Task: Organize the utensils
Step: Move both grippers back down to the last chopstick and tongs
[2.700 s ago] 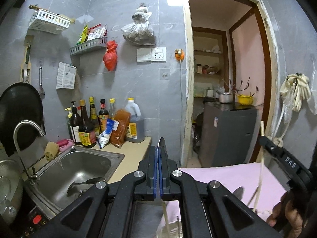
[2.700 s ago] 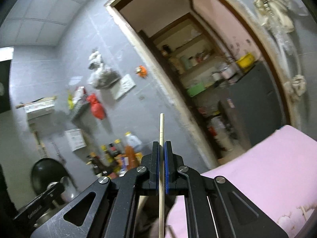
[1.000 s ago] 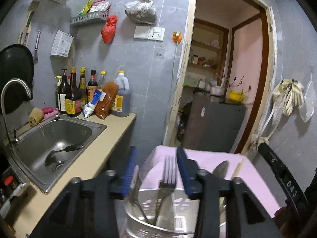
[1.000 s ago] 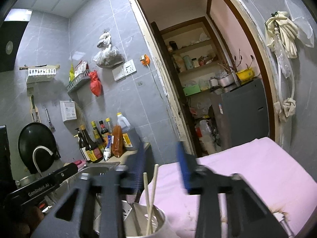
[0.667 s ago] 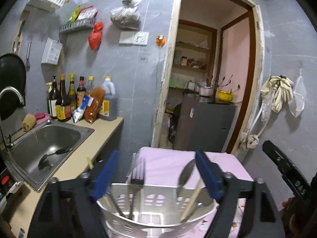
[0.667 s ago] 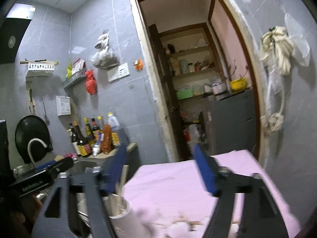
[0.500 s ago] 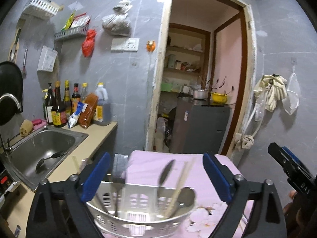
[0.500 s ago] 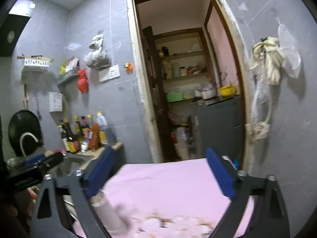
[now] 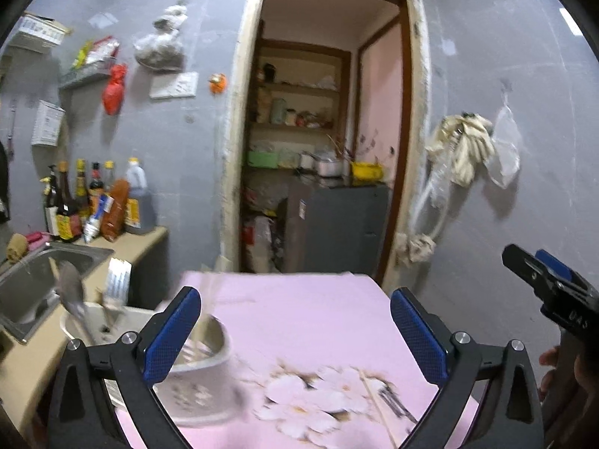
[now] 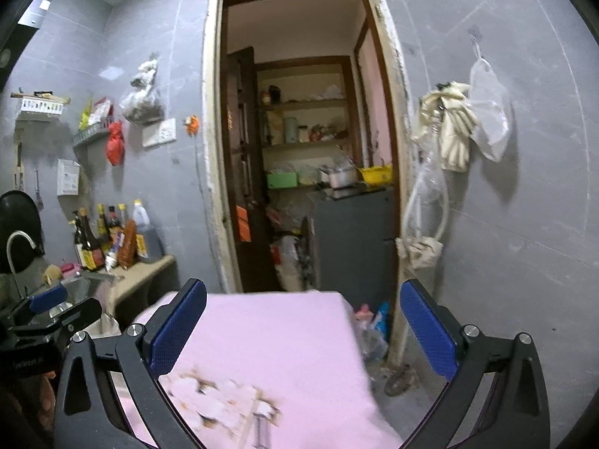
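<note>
2 tongs in our hands, both spread wide with nothing between the blue pads; each has just been opening. Left tongs [image 9: 295,331]: above the pink floral cloth [image 9: 318,321] that covers the worktop. Right tongs [image 10: 303,329]: over the same cloth, nearer its right edge. White utensil holder [image 9: 194,378]: stands on the cloth at its left side, partly behind the left tongs' left finger [image 9: 170,333]; it carries a spoon [image 9: 71,292], a fork [image 9: 118,280] and chopsticks [image 9: 206,307], all blurred. Loose chopstick and fork [image 9: 389,400]: on the cloth's flower print, apart from the holder. Sink [image 9: 26,277]: left of the holder, set in a beige worktop. Sauce bottles [image 9: 93,202]: against the grey tiled wall behind the sink. Doorway [image 9: 322,149]: straight ahead, shelves inside.
</note>
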